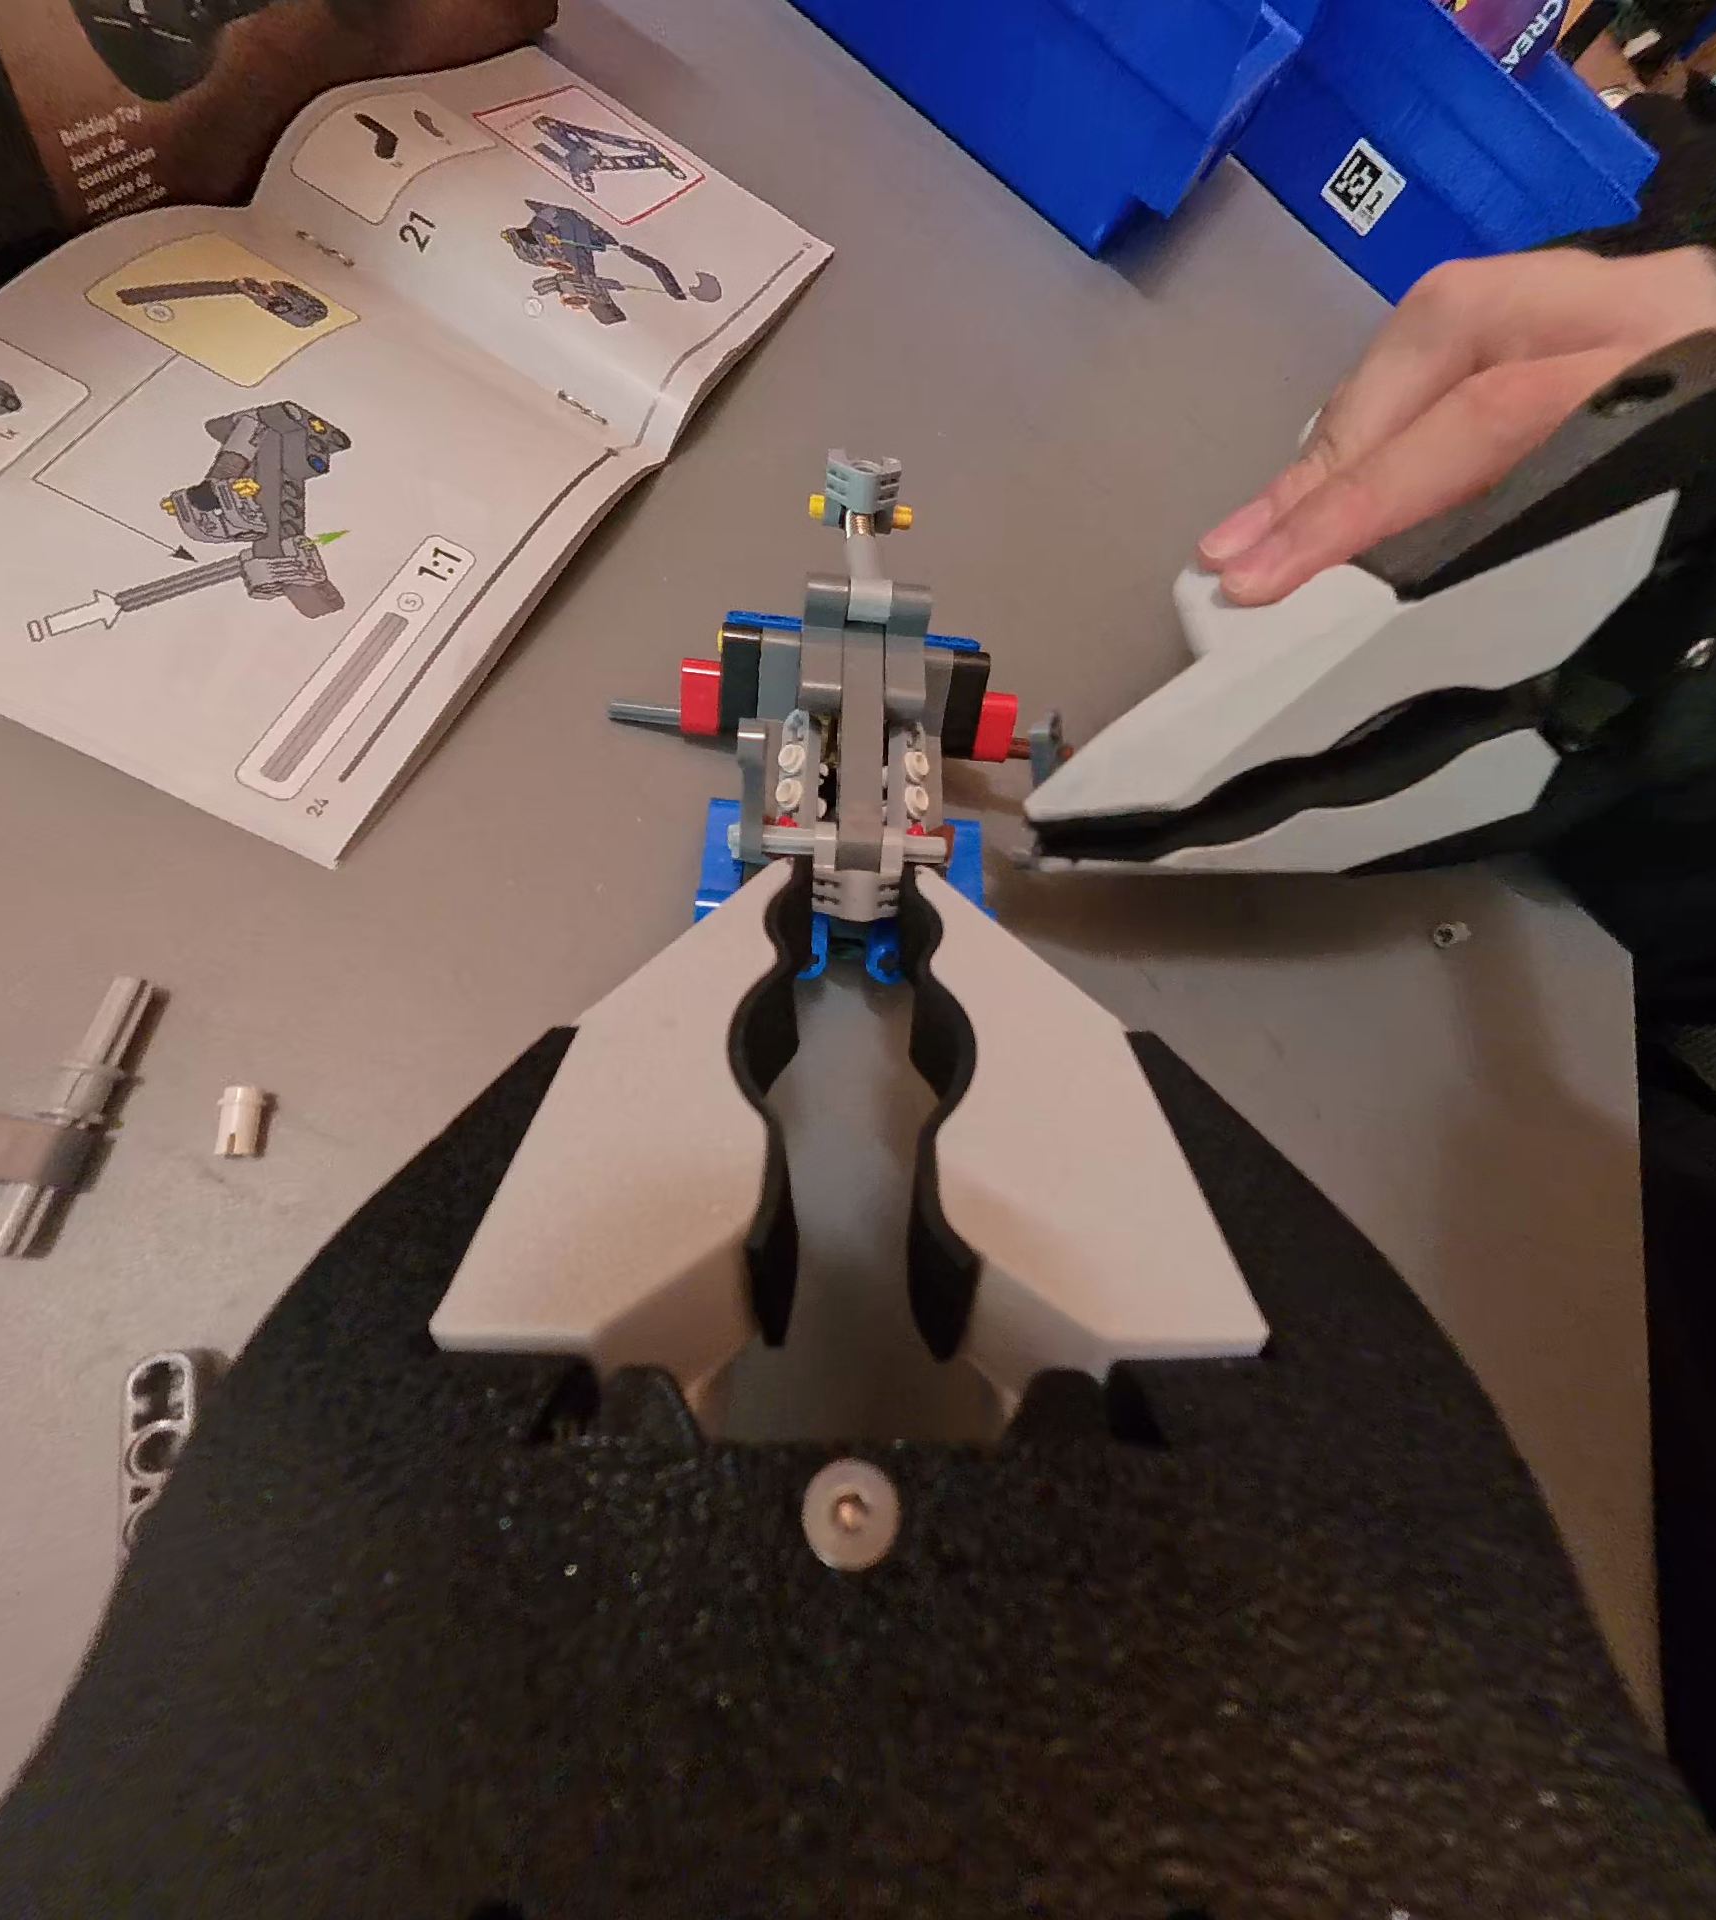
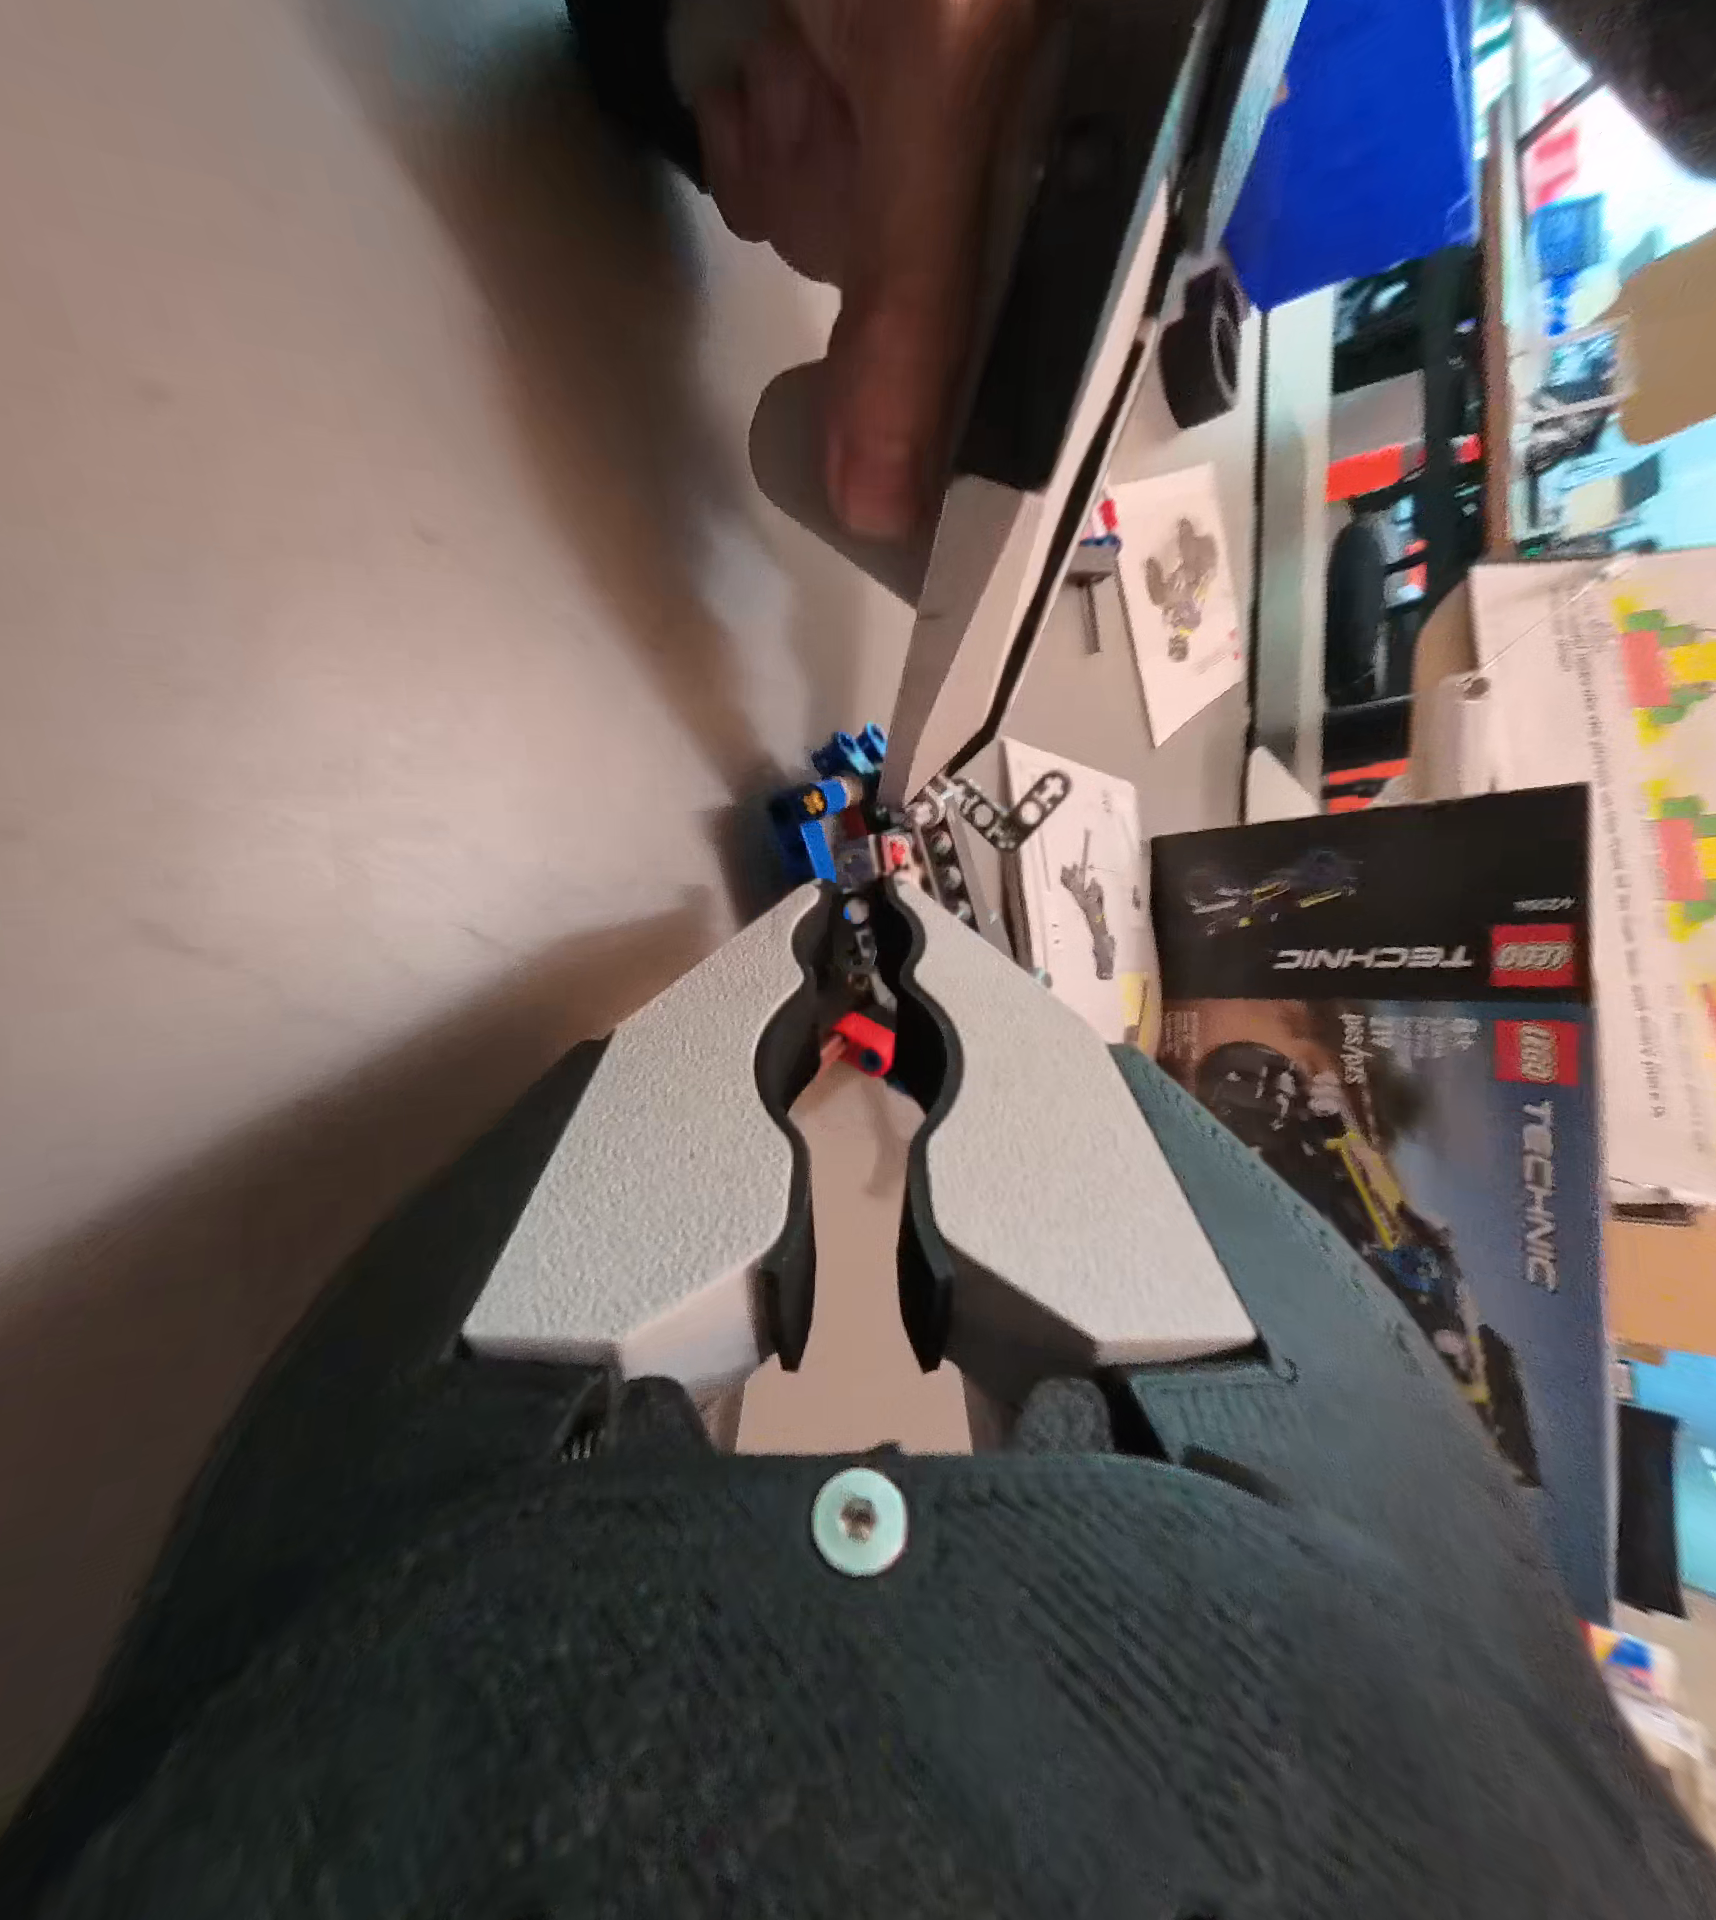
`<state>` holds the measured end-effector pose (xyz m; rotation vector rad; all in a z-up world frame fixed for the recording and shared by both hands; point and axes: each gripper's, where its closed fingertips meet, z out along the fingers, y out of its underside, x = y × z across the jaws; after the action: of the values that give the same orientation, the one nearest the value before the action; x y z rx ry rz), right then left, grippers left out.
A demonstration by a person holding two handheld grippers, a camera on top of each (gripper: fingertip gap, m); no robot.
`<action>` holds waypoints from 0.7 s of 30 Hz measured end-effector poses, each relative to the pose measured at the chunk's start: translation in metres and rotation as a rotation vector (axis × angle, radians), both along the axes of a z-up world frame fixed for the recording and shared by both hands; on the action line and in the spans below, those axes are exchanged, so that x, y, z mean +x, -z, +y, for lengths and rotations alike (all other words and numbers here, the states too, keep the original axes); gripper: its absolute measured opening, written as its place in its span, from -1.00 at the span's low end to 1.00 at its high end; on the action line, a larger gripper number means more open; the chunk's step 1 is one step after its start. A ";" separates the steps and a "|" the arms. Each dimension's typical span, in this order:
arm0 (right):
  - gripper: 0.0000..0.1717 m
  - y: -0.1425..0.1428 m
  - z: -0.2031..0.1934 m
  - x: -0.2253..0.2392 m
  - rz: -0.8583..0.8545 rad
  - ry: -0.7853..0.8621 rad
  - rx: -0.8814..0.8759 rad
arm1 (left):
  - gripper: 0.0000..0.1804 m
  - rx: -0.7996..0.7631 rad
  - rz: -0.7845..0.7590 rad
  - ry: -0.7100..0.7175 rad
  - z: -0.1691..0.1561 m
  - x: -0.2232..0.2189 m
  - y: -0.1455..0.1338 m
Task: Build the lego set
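Left gripper (image 1: 856, 883) is pinched on the near end of the brick-built model (image 1: 854, 727): both black pads (image 1: 786, 914) press the sides of its light grey connector block, with two blue pin ends poking out just below the tips. The model sits on the grey table (image 1: 521, 935), blue base plate underneath, grey beams up the middle, red parts sticking out left and right, and a thin grey mast with yellow pins at the far end. Right gripper (image 1: 1036, 831) comes in from the right, a hand (image 1: 1373, 457) resting on top of it, fingers pressed nearly together with only a thin dark slit between the pads. Its tips sit just beside the model's right side, near a small grey piece on a brown axle; something small may be nipped at the very tip, but the view is too blurred to confirm. In the right wrist view the model (image 2: 859, 862) lies right at the tips, a red bush and dark parts showing between the fingers. Open instruction booklet (image 1: 334, 436) lies far left of the model. Loose grey axle pieces (image 1: 75, 1091) and a small white connector (image 1: 241, 1120) sit near left. Blue bins (image 1: 1249, 125) stand at the far right edge.
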<state>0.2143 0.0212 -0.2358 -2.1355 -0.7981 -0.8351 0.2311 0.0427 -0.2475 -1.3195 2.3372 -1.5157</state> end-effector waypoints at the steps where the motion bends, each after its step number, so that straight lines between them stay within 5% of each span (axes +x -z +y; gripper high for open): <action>1: -0.95 -0.002 0.005 -0.002 -0.007 -0.004 0.033 | -0.86 0.000 0.001 -0.001 0.000 0.000 0.000; 21: -0.94 -0.002 0.018 0.010 -0.117 0.056 0.037 | -0.86 -0.020 0.022 0.003 0.001 0.000 0.000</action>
<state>0.2243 0.0390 -0.2338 -2.1008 -0.7782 -1.0041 0.2314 0.0433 -0.2474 -1.3444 2.3442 -1.5372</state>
